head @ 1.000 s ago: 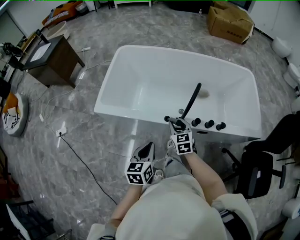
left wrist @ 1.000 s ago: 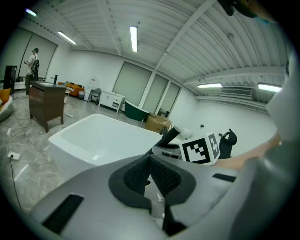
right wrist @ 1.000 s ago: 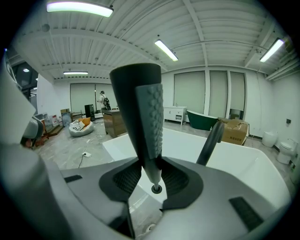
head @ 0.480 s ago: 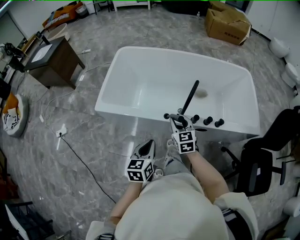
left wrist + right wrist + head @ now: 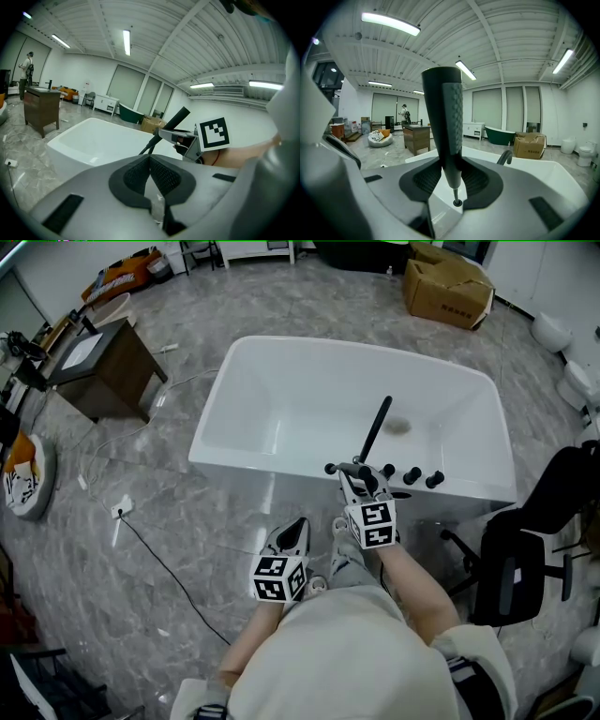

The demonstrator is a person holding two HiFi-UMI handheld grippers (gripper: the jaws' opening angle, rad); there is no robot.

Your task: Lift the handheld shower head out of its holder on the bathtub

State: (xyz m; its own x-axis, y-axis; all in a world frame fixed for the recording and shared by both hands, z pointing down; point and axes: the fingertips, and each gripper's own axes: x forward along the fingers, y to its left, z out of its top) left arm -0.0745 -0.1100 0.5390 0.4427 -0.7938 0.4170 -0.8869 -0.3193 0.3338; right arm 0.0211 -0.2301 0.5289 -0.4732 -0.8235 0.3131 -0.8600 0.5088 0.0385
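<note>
On the bathtub's (image 5: 246,381) 5 o'clock rim, the right gripper (image 5: 355,478) clamps the shower head (image 5: 375,430), which looks ready to lift straight up next; the left gripper (image 5: 293,534) sits closed, empty.

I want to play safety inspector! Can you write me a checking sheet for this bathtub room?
Surface: grey marble floor; white bathtub standing on it.
Job's things: black shower head, slanting over the tub.
Clutter: cardboard box, wooden cabinet, black chair.
Grippers: right gripper shut on shower head; left gripper shut, empty, outside the tub.
Cables: black cable across floor.
Surroundings: green tub and a person, far off.
</note>
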